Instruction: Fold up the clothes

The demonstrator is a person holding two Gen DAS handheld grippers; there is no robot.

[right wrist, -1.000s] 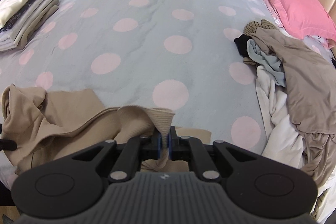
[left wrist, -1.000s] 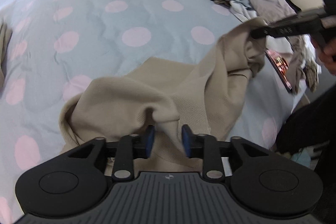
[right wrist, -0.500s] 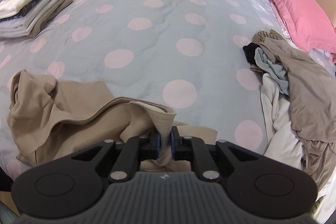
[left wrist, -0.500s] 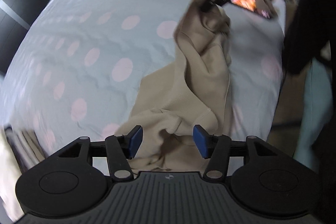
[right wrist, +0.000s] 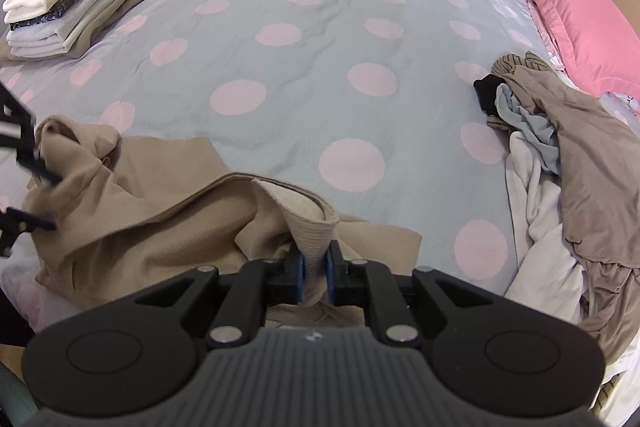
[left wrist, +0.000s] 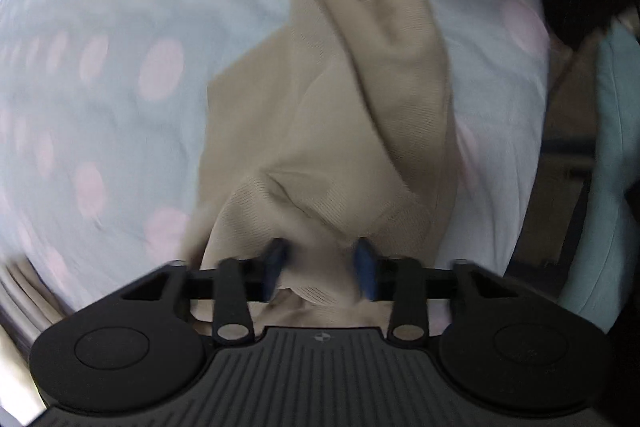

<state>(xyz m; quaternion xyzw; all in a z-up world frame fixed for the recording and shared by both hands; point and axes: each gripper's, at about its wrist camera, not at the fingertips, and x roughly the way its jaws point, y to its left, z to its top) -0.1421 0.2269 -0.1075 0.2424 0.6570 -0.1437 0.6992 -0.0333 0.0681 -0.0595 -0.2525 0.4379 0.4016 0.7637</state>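
Right gripper (right wrist: 315, 269) clamped tight on ribbed edge of tan top (right wrist: 160, 223), bunched on spotted bedspread (right wrist: 320, 67). Left gripper (left wrist: 320, 269) spread wide around folds, gripping nothing. Risk: one-sided pull, fabric twisting, bunching further.

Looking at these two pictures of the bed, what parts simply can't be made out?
- Left wrist view: motion blur smears the beige garment and the left gripper, so whether its fingers pinch cloth is unclear.
- Right wrist view: the right gripper body hides the garment's near edge.
- Right wrist view: the unfolded pile runs off the right edge.
- Right wrist view: the folded stack shows only edges, so the items are unidentifiable.
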